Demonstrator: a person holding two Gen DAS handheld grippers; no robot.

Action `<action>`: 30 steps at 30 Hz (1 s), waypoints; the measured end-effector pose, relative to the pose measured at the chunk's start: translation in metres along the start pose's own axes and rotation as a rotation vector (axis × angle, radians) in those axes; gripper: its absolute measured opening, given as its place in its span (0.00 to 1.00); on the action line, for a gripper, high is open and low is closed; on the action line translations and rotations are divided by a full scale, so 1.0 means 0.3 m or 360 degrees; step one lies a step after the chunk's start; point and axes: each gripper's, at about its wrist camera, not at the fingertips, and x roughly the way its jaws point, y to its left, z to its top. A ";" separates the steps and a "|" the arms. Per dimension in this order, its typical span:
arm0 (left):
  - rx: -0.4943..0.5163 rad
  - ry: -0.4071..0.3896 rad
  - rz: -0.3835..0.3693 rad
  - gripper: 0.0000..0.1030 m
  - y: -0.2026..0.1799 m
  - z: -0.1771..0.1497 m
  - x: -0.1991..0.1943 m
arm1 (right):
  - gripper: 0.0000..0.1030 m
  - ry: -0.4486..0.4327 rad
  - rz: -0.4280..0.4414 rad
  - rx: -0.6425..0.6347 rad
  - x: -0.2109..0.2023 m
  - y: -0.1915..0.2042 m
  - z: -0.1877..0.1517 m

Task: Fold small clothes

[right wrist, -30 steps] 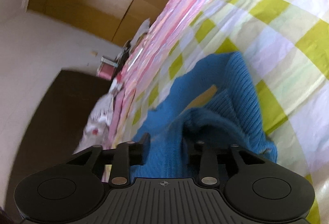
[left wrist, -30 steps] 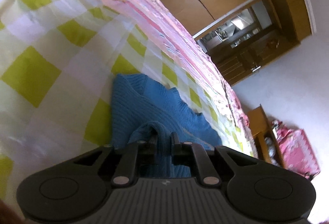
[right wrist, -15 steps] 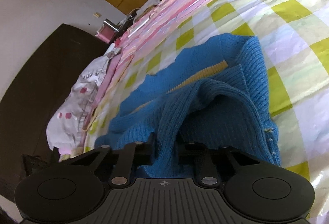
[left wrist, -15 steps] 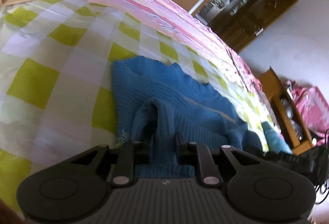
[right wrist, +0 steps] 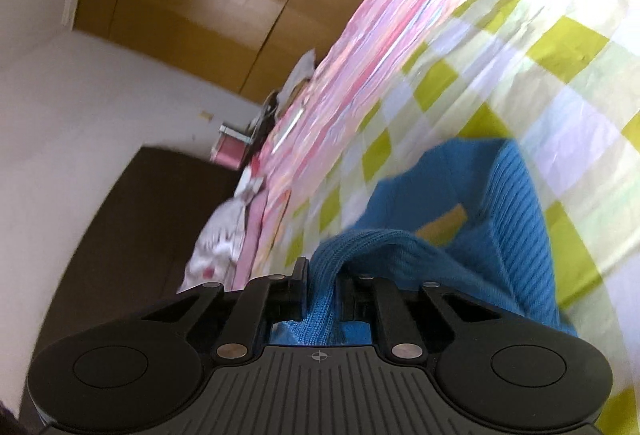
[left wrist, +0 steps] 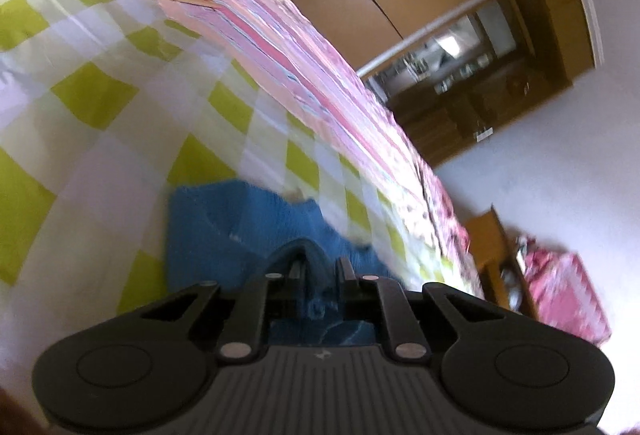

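- Your left hand-held gripper is clenched on a raised fold of the blue knit sweater. The knit bunches up between the two black fingers.
- Your right hand-held gripper is likewise clamped on a ridge of the same blue knit sweater, its jaws having just been closing, with ribbed fabric pinched between them.
- The sweater lies on the bed, on a green-and-white checked sheet. The far part rests flat while the near edge is lifted into both grippers.
- Holding one edge at two points probably lets you carry that edge over the flat part as a straight fold.
- A yellow strip shows inside the sweater in the right view, where the lifted layer gapes open.
- A pink striped blanket runs along the far side of the bed.
- Both views are blurred. The gripper bodies hide the sweater's nearest edge, so you cannot tell which part, hem or sleeve, each one holds.
- Neither gripper appears in the other's view.
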 end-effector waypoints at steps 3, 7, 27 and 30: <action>-0.0067 -0.0045 0.0024 0.19 0.029 0.009 0.013 | 0.15 -0.0031 -0.0014 0.0073 0.027 -0.026 0.025; -0.0079 -0.0086 0.0047 0.19 0.046 0.013 0.021 | 0.16 -0.0041 -0.0047 0.0122 0.057 -0.056 0.030; 0.0034 -0.0356 0.0266 0.20 0.029 0.017 -0.019 | 0.50 -0.0224 -0.0136 0.0099 0.032 -0.085 0.040; 0.0057 -0.0401 0.0289 0.20 0.022 0.022 -0.036 | 0.50 -0.0205 -0.0224 -0.0004 0.036 -0.067 0.032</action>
